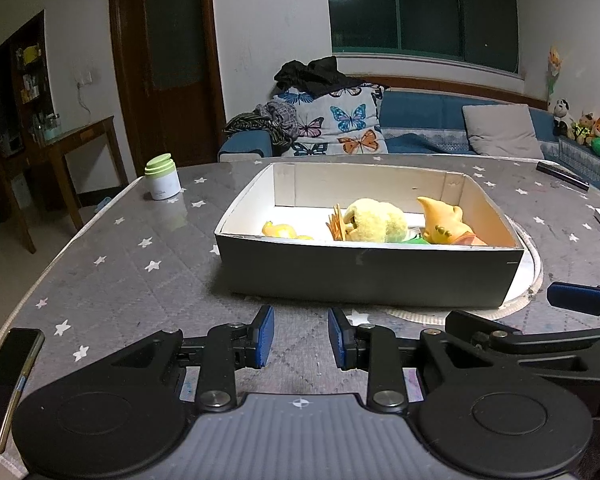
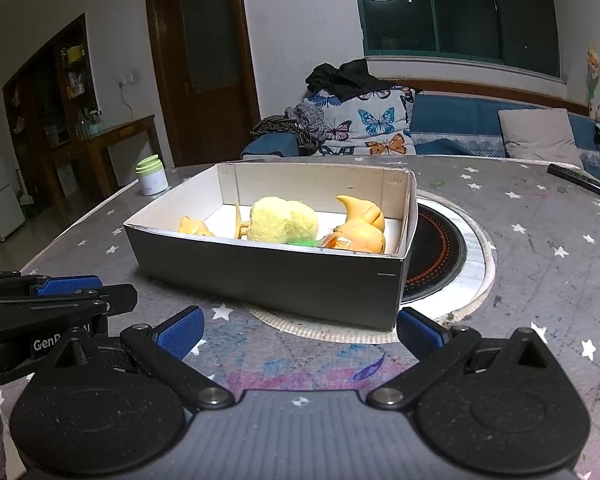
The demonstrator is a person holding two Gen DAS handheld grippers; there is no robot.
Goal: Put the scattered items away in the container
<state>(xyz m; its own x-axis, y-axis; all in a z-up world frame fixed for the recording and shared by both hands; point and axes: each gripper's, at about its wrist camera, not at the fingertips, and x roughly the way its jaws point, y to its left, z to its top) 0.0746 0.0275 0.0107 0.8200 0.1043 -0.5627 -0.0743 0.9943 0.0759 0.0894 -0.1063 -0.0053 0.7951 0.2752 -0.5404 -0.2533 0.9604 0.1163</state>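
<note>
A grey cardboard box (image 1: 364,276) with a white inside stands on the star-patterned table; it also shows in the right wrist view (image 2: 268,276). Inside lie a fluffy yellow plush toy (image 1: 374,220) (image 2: 282,220), an orange-yellow dinosaur figure (image 1: 444,220) (image 2: 360,224) and a small yellow toy (image 1: 282,230) (image 2: 194,226). My left gripper (image 1: 301,340) is open and empty, low over the table in front of the box. My right gripper (image 2: 298,332) is open wide and empty, in front of the box's right corner. Each gripper shows at the edge of the other's view.
A white jar with a green lid (image 1: 163,178) stands at the table's far left. A phone (image 1: 6,384) lies at the near left edge. A round induction hob (image 2: 444,248) sits under and right of the box. A black remote (image 2: 578,180) lies far right. A sofa stands behind.
</note>
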